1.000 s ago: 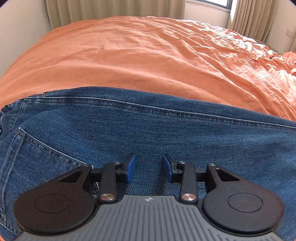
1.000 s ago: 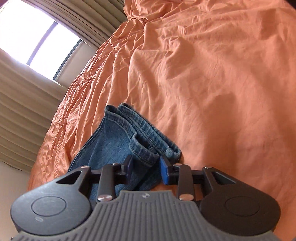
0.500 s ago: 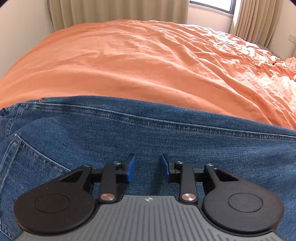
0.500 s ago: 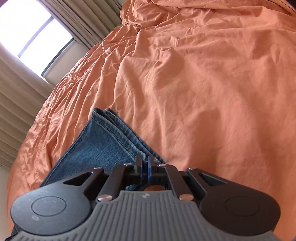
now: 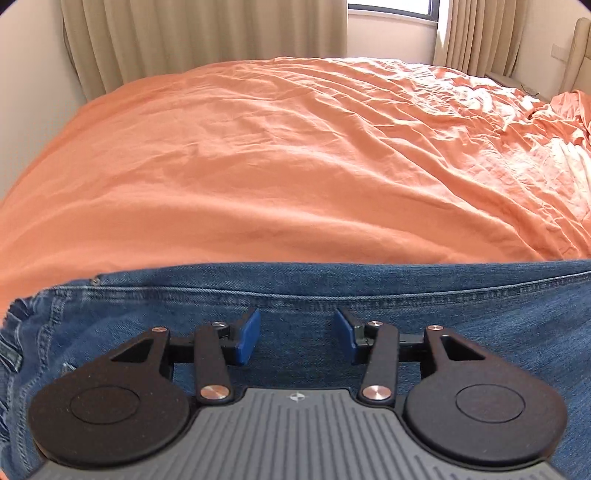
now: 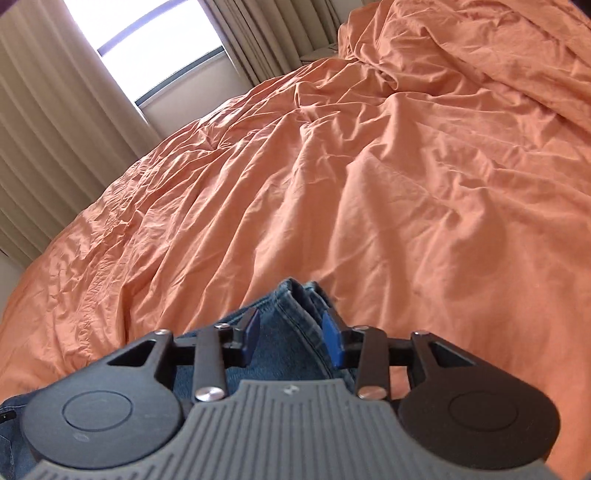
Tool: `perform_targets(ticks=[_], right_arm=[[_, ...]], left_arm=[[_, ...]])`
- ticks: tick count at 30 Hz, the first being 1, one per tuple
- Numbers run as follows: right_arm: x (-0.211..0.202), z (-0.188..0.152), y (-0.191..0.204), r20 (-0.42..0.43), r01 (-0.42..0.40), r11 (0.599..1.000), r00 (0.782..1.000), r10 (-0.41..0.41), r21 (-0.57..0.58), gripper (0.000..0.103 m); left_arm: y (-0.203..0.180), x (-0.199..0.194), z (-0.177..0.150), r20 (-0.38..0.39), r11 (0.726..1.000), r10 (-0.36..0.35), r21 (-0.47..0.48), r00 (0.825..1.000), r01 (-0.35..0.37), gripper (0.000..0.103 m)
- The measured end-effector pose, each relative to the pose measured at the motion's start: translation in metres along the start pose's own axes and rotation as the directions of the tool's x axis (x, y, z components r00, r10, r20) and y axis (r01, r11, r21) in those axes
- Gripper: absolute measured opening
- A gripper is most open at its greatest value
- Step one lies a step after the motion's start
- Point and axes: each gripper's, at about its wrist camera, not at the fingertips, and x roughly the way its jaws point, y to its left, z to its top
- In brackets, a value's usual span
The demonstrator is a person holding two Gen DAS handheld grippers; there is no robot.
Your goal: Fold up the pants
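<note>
The blue denim pants lie flat across the orange bed, filling the lower part of the left wrist view. My left gripper is open just above the denim, near its far seamed edge, holding nothing. In the right wrist view the pants' leg hems poke out between the blue pads. My right gripper is open, with the hem cloth lying between its jaws and the pads apart from it.
The wrinkled orange duvet covers the whole bed. Beige curtains and a window stand behind it. A bunched-up fold of duvet lies at the far right.
My right gripper was open around the hems, shut half a second ago, and is open again now. My left gripper stayed open and moved toward the pants' far edge.
</note>
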Motion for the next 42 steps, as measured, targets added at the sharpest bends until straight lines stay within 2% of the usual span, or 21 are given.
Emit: perform_targets(ticks=[4,5,6,7,9,12,14,17,20,21,23,24,25,28,30,33,36,39,42], right_arm=[[0.030,0.008,-0.002,-0.033,-0.012,0.999,0.999,0.013,0.031,0.034],[0.034,0.007,0.000,-0.041,0.010,1.000,0.999,-0.009,0.018,0.031],[0.037,0.005,0.001,-0.055,0.015,1.000,0.998,-0.015,-0.001,0.013],[0.038,0.003,0.003,-0.057,0.020,1.000,0.998,-0.021,-0.020,0.009],[0.035,-0.001,0.009,-0.031,0.049,0.996,0.998,-0.051,-0.072,0.006],[0.026,-0.005,0.023,0.070,0.107,0.985,0.993,-0.098,-0.137,0.003],[0.025,-0.001,0.025,0.107,0.140,0.982,0.986,-0.127,-0.123,0.003],[0.038,0.001,0.025,0.095,0.217,0.970,0.974,-0.207,-0.109,0.003],[0.052,-0.003,0.024,0.051,0.250,0.961,0.968,-0.246,-0.115,0.003],[0.052,-0.003,0.024,0.048,0.251,0.962,0.968,-0.247,-0.108,0.004],[0.048,-0.001,0.024,0.041,0.252,0.964,0.968,-0.249,-0.088,0.014],[0.042,0.000,0.024,0.044,0.259,0.962,0.966,-0.256,-0.088,0.025],[0.034,0.001,0.024,0.053,0.261,0.961,0.965,-0.257,-0.096,0.033],[-0.001,0.001,0.015,0.047,0.221,0.974,0.975,-0.218,-0.052,0.038],[-0.028,-0.003,0.004,0.044,0.184,0.983,0.982,-0.185,0.009,0.040],[-0.067,-0.022,-0.020,0.039,0.120,0.986,0.991,-0.126,0.118,0.050],[-0.092,-0.051,-0.047,0.017,0.070,0.971,0.997,-0.076,0.228,0.051],[-0.098,-0.083,-0.068,-0.007,0.012,0.943,1.000,-0.010,0.332,0.051],[-0.087,-0.105,-0.082,-0.003,-0.066,0.905,0.997,0.074,0.419,0.054]], left_arm=[[0.010,0.002,-0.002,-0.004,1.000,0.009,-0.008,1.000,-0.009,0.054],[0.013,0.003,-0.003,-0.006,1.000,0.010,-0.012,1.000,-0.010,0.054],[0.014,0.004,-0.003,-0.008,1.000,0.013,-0.014,1.000,-0.014,0.054],[0.016,0.005,-0.005,-0.008,1.000,0.018,-0.017,1.000,-0.018,0.054],[0.018,0.007,-0.006,-0.004,1.000,0.025,-0.020,1.000,-0.025,0.054],[0.021,0.007,-0.007,0.014,0.999,0.035,-0.030,0.999,-0.035,0.054],[0.022,0.005,-0.007,0.031,0.999,0.027,-0.039,0.999,-0.026,0.054],[0.021,0.005,-0.005,0.037,0.999,0.009,-0.036,0.999,-0.007,0.054],[0.016,0.012,-0.004,0.036,1.000,0.022,-0.018,0.999,-0.021,0.054],[0.016,0.017,-0.003,0.024,0.999,0.025,-0.021,0.999,-0.024,0.054],[0.014,0.028,-0.002,0.003,0.999,0.039,-0.024,0.999,-0.039,0.055],[0.014,0.032,-0.001,-0.006,0.999,0.043,-0.030,0.999,-0.044,0.056],[0.014,0.034,-0.001,-0.009,0.998,0.047,-0.037,0.999,-0.047,0.056],[0.011,0.031,0.001,-0.003,0.996,0.070,-0.060,0.998,-0.070,0.056],[0.007,0.018,0.002,0.038,0.995,0.081,-0.059,0.996,-0.078,0.055],[-0.004,-0.003,0.001,0.067,0.998,0.010,-0.062,0.998,-0.006,0.055],[-0.025,-0.023,-0.002,0.073,0.996,-0.075,-0.040,0.994,0.078,0.055],[-0.051,-0.034,-0.007,0.047,0.990,-0.137,-0.008,0.989,0.138,0.053],[-0.082,-0.043,-0.012,0.036,0.981,-0.196,0.015,0.980,0.195,0.052]])
